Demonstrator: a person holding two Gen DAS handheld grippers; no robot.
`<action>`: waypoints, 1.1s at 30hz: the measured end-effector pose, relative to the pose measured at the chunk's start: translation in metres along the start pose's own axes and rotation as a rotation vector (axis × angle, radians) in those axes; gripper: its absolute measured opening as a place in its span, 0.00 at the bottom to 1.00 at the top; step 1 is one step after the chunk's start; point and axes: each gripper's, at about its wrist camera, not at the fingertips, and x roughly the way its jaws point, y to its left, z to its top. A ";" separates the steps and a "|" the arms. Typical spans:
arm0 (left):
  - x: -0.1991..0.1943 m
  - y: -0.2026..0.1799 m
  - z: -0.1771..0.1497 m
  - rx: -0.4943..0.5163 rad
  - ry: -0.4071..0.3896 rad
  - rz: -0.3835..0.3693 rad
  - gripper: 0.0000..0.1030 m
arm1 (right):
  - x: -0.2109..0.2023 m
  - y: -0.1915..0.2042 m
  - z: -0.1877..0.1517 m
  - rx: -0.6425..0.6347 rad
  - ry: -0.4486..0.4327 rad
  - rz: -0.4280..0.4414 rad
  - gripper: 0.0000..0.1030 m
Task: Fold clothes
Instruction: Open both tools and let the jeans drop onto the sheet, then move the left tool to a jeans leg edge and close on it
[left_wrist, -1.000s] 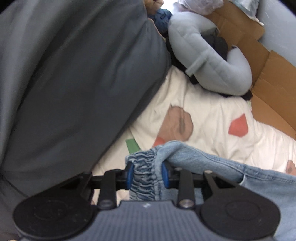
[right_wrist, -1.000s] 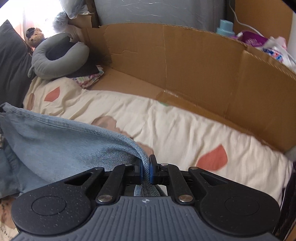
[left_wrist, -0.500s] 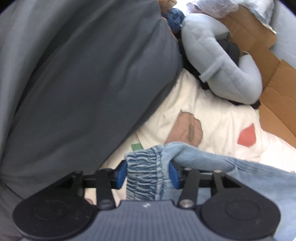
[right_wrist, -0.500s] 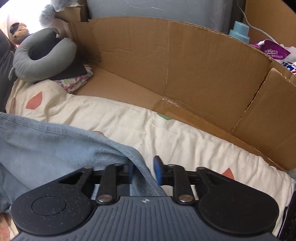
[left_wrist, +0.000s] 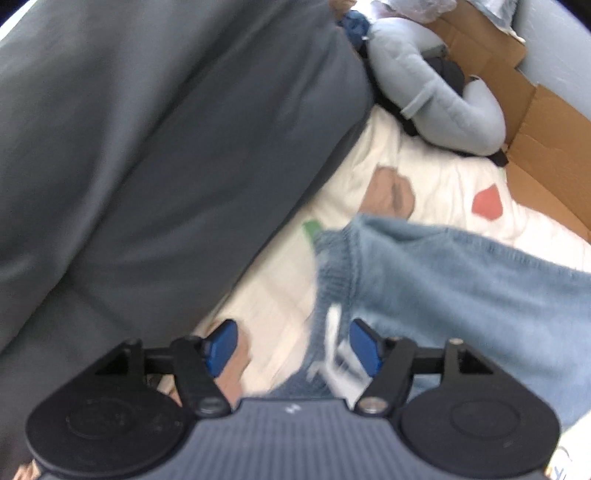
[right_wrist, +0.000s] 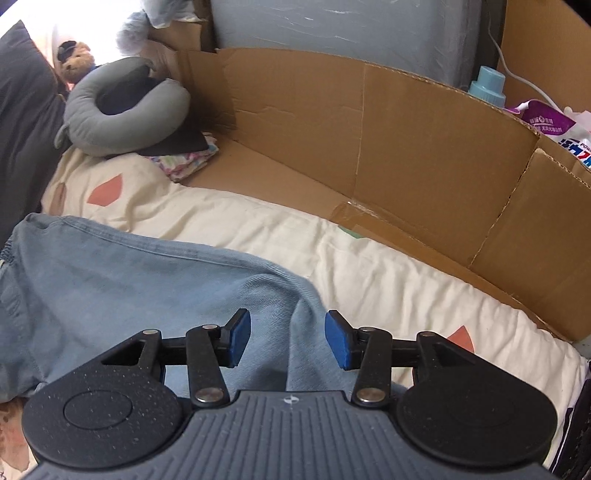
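Light blue denim jeans (left_wrist: 461, 280) lie on a cream bedsheet (left_wrist: 436, 177) with red and brown spots. In the left wrist view the elastic waistband (left_wrist: 332, 266) lies just ahead of my left gripper (left_wrist: 291, 347), which is open with its blue pads wide apart and the cloth loose between them. In the right wrist view the jeans (right_wrist: 129, 280) spread to the left, and a raised fold (right_wrist: 299, 317) sits between the open jaws of my right gripper (right_wrist: 288, 339), touching neither pad.
A dark grey cushion (left_wrist: 147, 147) fills the left. A grey neck pillow (right_wrist: 125, 110) and folded patterned cloth (right_wrist: 184, 162) lie at the bed's far end. A cardboard wall (right_wrist: 406, 147) runs along the far side, with a blue bottle (right_wrist: 487, 85) and packets behind it.
Both grippers have opened and let go of the jeans. The waistband has dropped from the left pads onto the sheet, and both grippers have drawn back a little.
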 end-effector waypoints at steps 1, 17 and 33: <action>-0.005 0.008 -0.009 -0.013 0.003 0.006 0.68 | -0.004 0.002 -0.001 -0.003 -0.015 -0.003 0.50; -0.077 0.074 -0.155 -0.073 0.082 0.006 0.67 | -0.056 -0.008 -0.046 0.094 -0.028 0.048 0.50; -0.085 0.051 -0.228 -0.099 0.058 -0.047 0.74 | -0.091 -0.022 -0.109 0.175 0.036 0.085 0.51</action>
